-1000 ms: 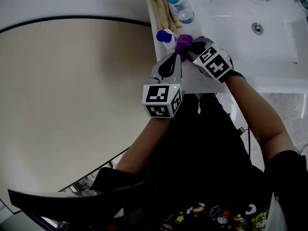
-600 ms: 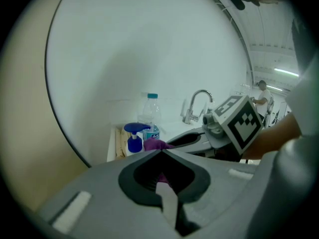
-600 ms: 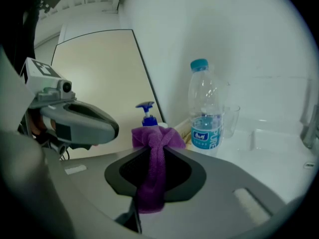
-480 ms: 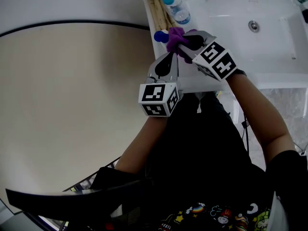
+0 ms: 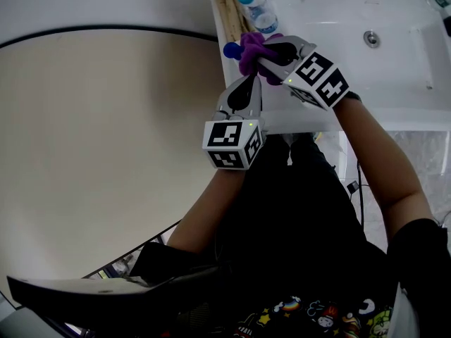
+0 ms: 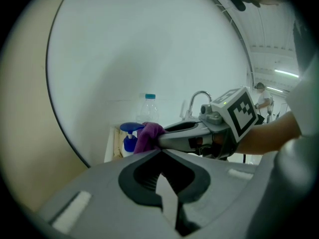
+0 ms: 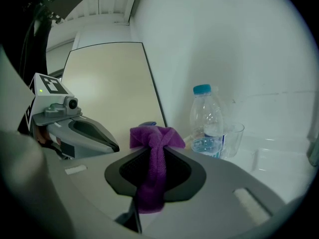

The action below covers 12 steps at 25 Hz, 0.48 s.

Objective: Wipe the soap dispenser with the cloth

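The soap dispenser (image 5: 230, 49) shows only its blue pump head at the counter's left edge; in the left gripper view the soap dispenser (image 6: 130, 134) stands just left of the purple cloth (image 6: 148, 135). My right gripper (image 5: 262, 53) is shut on the purple cloth (image 5: 251, 46) and holds it against the pump's right side. In the right gripper view the cloth (image 7: 153, 163) runs between the jaws of the right gripper (image 7: 152, 144), and a sliver of blue pump (image 7: 147, 124) peeks behind it. My left gripper (image 5: 250, 83) is shut and holds nothing, just below the cloth; the left gripper (image 6: 160, 152) points at it.
A plastic water bottle (image 5: 257, 13) with a blue cap and a clear glass (image 7: 232, 136) stand behind the dispenser. Wooden sticks (image 5: 227, 13) lie along the counter's left edge. The white sink (image 5: 394, 69) with its drain lies to the right, with a faucet (image 6: 199, 101) behind.
My right gripper has carried the cloth up and left, closer onto the blue pump head. The left gripper has stayed in nearly the same place.
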Available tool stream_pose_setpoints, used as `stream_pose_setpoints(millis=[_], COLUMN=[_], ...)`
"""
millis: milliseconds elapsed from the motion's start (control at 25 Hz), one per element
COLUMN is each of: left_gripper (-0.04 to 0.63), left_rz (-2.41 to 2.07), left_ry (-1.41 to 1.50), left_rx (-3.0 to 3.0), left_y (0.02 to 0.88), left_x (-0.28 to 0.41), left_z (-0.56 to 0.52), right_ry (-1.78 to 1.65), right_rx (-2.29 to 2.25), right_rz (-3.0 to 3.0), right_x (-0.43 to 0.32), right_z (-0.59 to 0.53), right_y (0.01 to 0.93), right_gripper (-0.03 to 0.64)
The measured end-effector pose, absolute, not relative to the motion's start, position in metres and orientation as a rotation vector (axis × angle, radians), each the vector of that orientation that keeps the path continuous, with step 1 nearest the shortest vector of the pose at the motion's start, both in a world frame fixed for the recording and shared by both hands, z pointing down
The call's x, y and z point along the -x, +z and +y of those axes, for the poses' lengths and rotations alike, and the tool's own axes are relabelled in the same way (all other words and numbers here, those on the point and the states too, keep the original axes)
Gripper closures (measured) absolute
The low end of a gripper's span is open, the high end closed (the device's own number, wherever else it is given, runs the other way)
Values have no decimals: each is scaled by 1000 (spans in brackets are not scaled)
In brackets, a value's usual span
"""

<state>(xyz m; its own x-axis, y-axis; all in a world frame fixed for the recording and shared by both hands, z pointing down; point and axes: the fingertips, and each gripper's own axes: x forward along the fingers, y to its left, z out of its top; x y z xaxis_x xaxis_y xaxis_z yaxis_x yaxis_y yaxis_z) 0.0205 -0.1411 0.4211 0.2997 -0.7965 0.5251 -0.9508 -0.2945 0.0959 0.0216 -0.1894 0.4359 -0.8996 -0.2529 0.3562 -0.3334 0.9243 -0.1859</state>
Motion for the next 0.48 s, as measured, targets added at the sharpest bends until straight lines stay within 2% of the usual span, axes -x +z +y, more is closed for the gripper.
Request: stream_pose_setpoints(millis=[480], left_gripper=[595], left_rz=[-1573], left_ry=[516], left_rx=[-2150], left_y=[427], left_x=[-18], left_z=[-142], right_ry=[418], right_rx=[-407], right_rz=[-2570], right_x=[-21], right_z=[-179], right_y=[511], right_gripper=[522])
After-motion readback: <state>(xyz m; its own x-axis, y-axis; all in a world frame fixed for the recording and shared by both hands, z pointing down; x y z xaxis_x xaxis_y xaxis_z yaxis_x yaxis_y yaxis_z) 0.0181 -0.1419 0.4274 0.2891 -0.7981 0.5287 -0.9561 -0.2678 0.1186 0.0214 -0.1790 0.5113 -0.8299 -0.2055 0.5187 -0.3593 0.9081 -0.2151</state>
